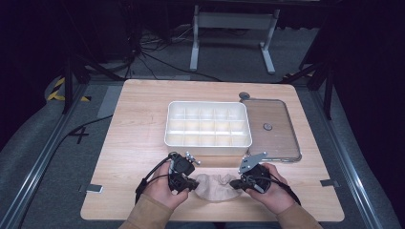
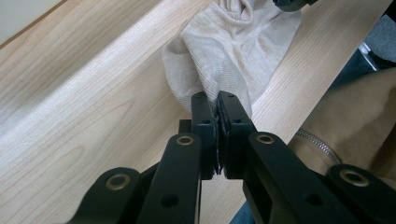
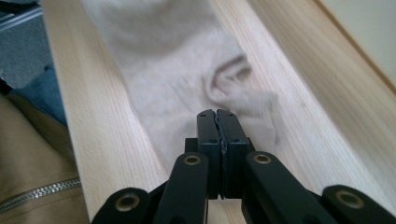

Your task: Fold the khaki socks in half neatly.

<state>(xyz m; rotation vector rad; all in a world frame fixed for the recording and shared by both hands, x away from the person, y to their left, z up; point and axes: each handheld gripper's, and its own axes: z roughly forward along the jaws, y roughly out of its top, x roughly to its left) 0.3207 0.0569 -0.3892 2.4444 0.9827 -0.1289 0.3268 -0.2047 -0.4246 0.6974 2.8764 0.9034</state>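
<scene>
Sock (image 1: 214, 187) lies on the near edge of the table (image 1: 129, 143), between your two hands, in front of the white divided box (image 1: 208, 125). Your left gripper (image 2: 218, 100) pinches its left end, probably to lift or stretch it. Your right gripper (image 3: 217, 116) has its jaws pressed together over the right end; whether fabric is caught there, I cannot tell. It is beige, soft, and wrinkled.

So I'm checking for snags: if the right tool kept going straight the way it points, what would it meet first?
The right tool, shut, points across the beige sock lying on the wooden table. It would likely run into the sock's puckered fold just ahead; whether it already touches the cloth is unclear.
</scene>
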